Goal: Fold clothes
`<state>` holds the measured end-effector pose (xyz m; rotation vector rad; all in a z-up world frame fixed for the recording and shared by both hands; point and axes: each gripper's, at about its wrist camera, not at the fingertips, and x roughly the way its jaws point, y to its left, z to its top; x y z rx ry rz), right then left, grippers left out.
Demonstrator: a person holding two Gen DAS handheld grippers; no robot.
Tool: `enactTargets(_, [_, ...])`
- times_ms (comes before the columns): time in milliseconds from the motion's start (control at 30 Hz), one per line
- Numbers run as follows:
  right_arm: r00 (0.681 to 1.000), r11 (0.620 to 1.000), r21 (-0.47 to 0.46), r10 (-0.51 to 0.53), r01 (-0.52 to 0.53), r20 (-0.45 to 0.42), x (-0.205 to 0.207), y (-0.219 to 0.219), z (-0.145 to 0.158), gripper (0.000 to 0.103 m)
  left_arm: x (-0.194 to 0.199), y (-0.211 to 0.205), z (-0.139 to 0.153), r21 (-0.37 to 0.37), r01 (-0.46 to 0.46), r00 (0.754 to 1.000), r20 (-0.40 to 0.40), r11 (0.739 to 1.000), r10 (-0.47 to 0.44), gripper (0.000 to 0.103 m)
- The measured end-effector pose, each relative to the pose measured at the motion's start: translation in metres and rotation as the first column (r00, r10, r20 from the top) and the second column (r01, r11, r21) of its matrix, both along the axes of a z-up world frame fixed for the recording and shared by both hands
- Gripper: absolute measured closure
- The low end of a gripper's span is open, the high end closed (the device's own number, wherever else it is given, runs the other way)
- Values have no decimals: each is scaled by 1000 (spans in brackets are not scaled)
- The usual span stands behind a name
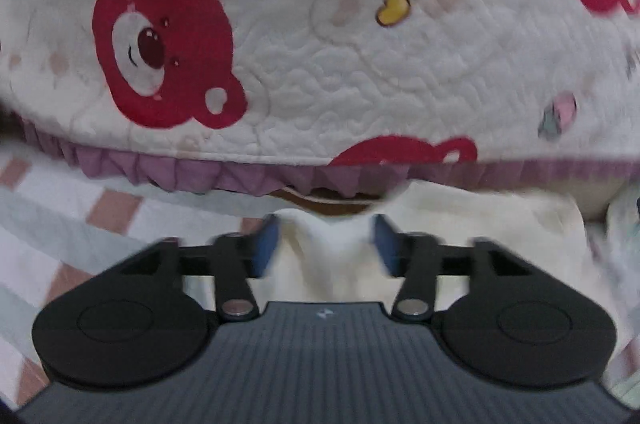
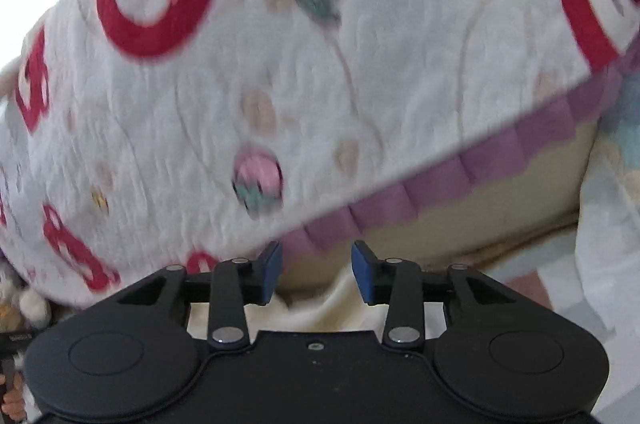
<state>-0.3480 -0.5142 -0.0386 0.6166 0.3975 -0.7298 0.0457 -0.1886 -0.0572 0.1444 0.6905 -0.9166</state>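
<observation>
In the left wrist view a cream garment (image 1: 460, 224) lies on the bed just under the quilt's frill. A raised fold of it stands between the blue pads (image 1: 268, 244) of my left gripper (image 1: 326, 244). The jaws stand apart and I see no squeeze on the cloth. In the right wrist view my right gripper (image 2: 318, 270) is open, and nothing sits between its blue pads (image 2: 364, 272). The same cream garment (image 2: 320, 308) shows below and behind its fingers. Both views are blurred.
A white quilt (image 1: 320, 64) with red bear faces and a purple frill (image 1: 180, 176) fills the upper part of both views (image 2: 320, 84). A pink and white checked sheet (image 1: 60, 224) lies at the left. A plush toy (image 2: 24, 304) sits at the lower left, and pale printed fabric (image 2: 608, 204) at the right.
</observation>
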Motion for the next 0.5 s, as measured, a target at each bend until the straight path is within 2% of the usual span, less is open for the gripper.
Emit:
enactTargets(100, [985,997,-13,77,-79,-156,-7,14,-28,59,4,14,-27,18,71,997,-34,997,-70,46])
enactTargets(233, [949,987,19,159,-160,-272,-13,12,-49,59,17,9,-59,124,135,990,-62,983,-128,46])
enactTargets(367, [931,975,46,219,-216,-292,-5,-6,-49,58,31,-13,-73,214,211,977,-81,954,-198,46])
enactTargets(433, [933,976,57,219,-212,-285,2,-18,-52,50,35,-26,-73,228,231,973,-71,946,-220,45])
enactTargets(500, [938,977,88,210,-193,-276,12,-29,-61,49,42,-42,-74,240,239,971,-74,941,-227,45])
